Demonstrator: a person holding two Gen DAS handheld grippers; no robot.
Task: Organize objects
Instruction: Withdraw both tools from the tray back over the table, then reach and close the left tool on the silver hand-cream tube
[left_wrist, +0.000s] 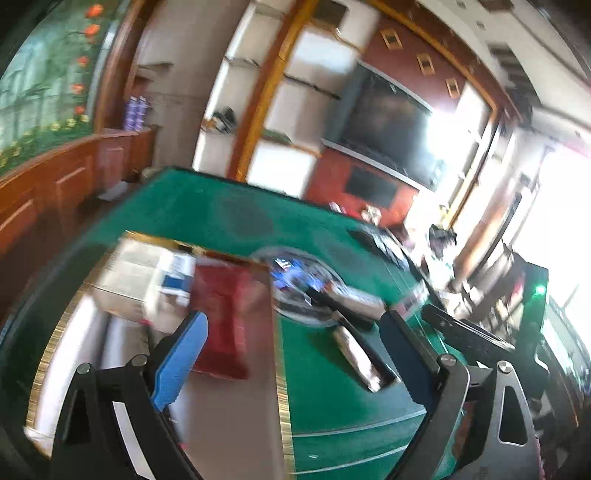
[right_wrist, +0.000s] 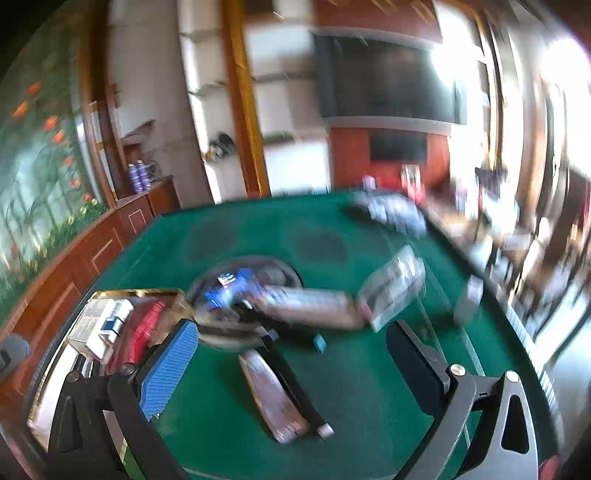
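Right wrist view shows both grippers' fingers spread and empty, right gripper (right_wrist: 291, 354) above the silver case (right_wrist: 275, 397) mid-counter, so I'd lower squarely over it before carrying it to the gold-rimmed tray (right_wrist: 129, 293) at the counter's left edge.

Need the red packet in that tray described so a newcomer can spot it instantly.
Start at the green table, then find the gold-rimmed tray on its near left side. The red packet lies along the tray's right edge, beside white and blue boxes; it is the only red item there.
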